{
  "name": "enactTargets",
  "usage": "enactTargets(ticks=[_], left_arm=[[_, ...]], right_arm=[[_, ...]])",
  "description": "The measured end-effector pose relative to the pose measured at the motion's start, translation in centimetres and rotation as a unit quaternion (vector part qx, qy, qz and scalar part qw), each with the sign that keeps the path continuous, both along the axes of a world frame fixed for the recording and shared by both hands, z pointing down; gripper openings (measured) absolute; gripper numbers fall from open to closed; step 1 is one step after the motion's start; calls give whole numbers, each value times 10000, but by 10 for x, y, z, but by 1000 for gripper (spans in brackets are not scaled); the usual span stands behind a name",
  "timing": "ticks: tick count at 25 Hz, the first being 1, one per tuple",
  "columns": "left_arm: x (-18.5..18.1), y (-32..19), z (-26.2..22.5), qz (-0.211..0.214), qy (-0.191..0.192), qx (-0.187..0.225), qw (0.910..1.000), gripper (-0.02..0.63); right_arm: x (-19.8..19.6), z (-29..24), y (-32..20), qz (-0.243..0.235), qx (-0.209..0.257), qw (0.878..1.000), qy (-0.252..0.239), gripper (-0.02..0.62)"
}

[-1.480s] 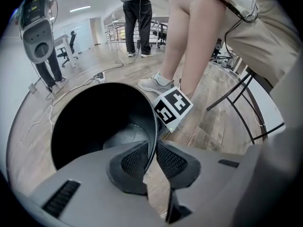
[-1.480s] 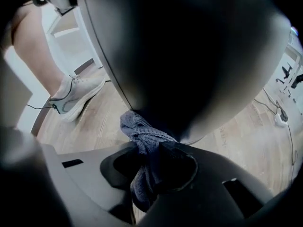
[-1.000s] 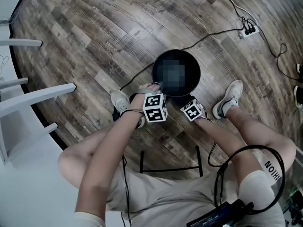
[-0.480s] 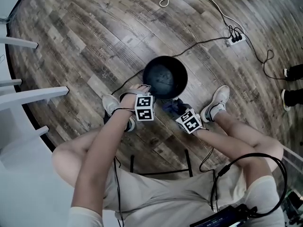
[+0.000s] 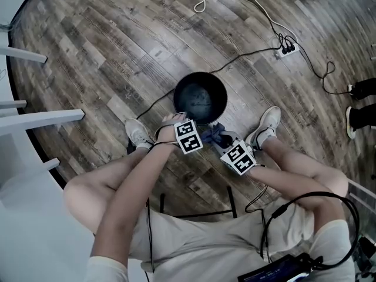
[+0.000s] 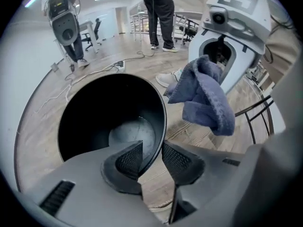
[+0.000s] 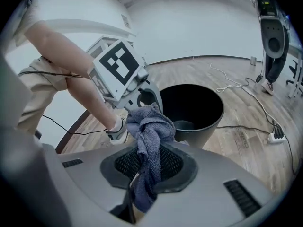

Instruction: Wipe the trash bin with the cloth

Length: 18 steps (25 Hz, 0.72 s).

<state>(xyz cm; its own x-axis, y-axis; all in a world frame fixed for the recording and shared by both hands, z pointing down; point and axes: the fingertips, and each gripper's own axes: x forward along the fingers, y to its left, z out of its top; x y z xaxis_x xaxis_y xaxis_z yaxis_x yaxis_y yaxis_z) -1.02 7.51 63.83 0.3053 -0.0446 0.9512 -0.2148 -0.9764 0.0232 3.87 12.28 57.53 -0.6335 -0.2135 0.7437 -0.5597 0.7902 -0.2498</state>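
Observation:
The black round trash bin (image 5: 200, 75) stands on the wood floor between the person's feet. My left gripper (image 5: 181, 117) points steeply down at its near rim. In the left gripper view the thin rim (image 6: 163, 126) runs between the two pads, one inside and one outside. These jaws have just closed a little and grip it. My right gripper (image 5: 223, 140) is shut on a bunched blue-grey cloth (image 7: 149, 126), which hangs in the air just beside the bin's near right wall (image 7: 199, 117). The cloth (image 6: 208, 98) is clear of the bin.
Cables and a power strip (image 5: 286, 50) lie on the floor beyond the bin, with a white cord (image 5: 205, 2) farther off. The person's shoes (image 5: 138, 133) (image 5: 267, 122) flank the bin. White furniture (image 5: 35, 119) stands at the left, and another person's dark shoes (image 5: 361, 101) are at the right edge.
The right gripper has risen with the cloth beside the bin's near right side. The left gripper stayed on the rim and rolled slightly.

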Motion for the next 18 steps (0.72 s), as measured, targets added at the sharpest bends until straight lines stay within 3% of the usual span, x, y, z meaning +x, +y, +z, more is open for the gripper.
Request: enactTargets(ticks=[3, 7, 11, 18], left_arm=[[10, 5, -2, -165, 122, -104, 9997, 126], [16, 10, -7, 198, 402, -66, 9990, 94], [17, 14, -14, 533, 765, -187, 9955, 74], [17, 13, -16, 919, 840, -30, 9922, 55]], right_arm=[[0, 4, -7, 57, 98, 9999, -2, 78], [1, 24, -24, 51, 231, 9996, 130, 78], [-4, 45, -29, -382, 415, 9979, 304, 78], [-3, 85, -32, -467, 293, 9973, 490, 78]])
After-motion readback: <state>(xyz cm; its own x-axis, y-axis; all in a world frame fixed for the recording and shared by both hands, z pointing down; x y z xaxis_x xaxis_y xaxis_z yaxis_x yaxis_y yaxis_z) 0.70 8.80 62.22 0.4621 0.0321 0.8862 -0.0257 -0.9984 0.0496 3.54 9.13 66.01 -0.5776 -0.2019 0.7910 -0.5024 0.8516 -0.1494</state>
